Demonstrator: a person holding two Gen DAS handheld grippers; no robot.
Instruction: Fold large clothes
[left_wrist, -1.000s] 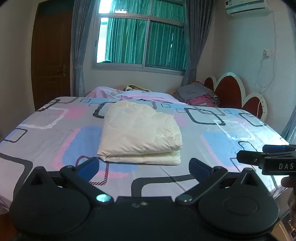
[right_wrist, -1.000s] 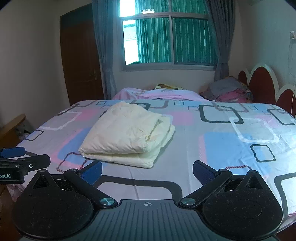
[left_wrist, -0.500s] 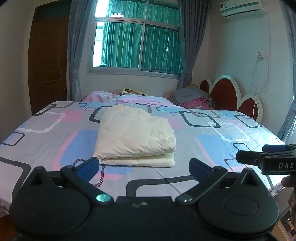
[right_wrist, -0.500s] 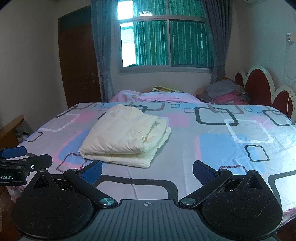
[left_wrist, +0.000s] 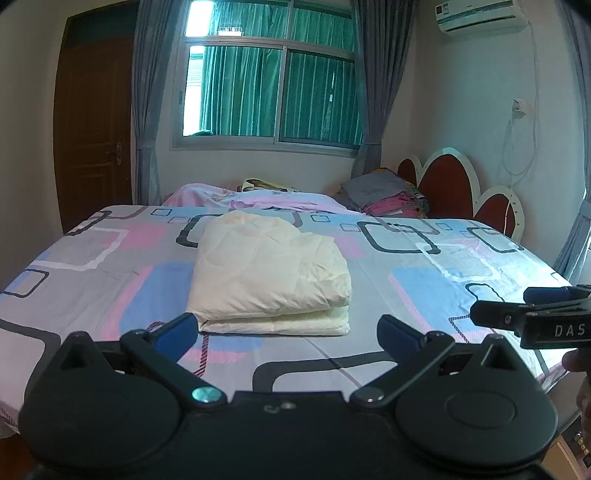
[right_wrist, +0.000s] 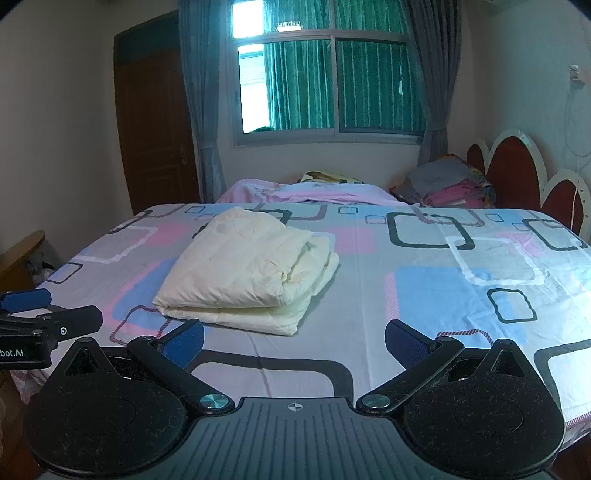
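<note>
A cream padded garment (left_wrist: 269, 273) lies folded into a thick rectangle on the patterned bed sheet (left_wrist: 424, 266); the right wrist view shows the same garment (right_wrist: 251, 273) left of centre. My left gripper (left_wrist: 286, 330) is open, held back over the bed's near edge, with nothing between its blue pads. My right gripper (right_wrist: 293, 336) is open too and also empty, short of the garment. Each gripper shows in the other's view: the right gripper (left_wrist: 532, 314) at the right edge, the left gripper (right_wrist: 40, 314) at the left edge.
A pile of clothes (left_wrist: 384, 199) and a pink blanket (left_wrist: 258, 197) lie at the bed's far side, by the red headboard (left_wrist: 450, 184). A window with green curtains (left_wrist: 273, 81) and a brown door (left_wrist: 92, 125) stand behind. Part of a hand (left_wrist: 580, 365) shows at right.
Both grippers have drawn back and risen slightly, so the folded garment sits farther away and more wall shows. The garment itself has not moved; both grippers stayed open.
</note>
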